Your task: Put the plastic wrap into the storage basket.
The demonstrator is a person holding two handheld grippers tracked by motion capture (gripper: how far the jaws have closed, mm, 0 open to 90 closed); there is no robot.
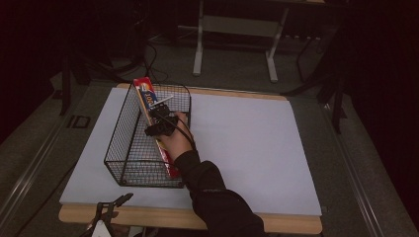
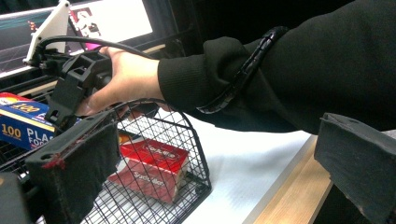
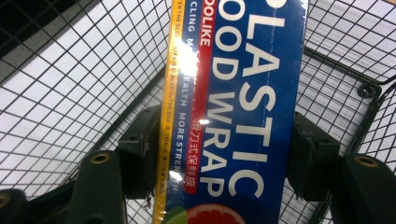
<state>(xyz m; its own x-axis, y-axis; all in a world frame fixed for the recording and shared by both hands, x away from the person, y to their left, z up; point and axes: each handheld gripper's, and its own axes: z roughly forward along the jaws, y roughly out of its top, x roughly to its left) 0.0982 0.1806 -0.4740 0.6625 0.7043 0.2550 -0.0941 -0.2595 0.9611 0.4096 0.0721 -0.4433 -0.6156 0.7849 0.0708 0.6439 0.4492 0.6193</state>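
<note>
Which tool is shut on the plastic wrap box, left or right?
The right tool: its jaws clamp the long plastic wrap box from both sides, over the black wire basket. The left tool sits open at the table's near edge, holding nothing.

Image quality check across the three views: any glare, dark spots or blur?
High view: dim, background nearly black, white table evenly lit. Left gripper view: near jaws soft, sleeve dark, monitor overexposed. Right gripper view: glare streaks on the plastic wrap box, lettering readable, basket mesh sharp.
</note>
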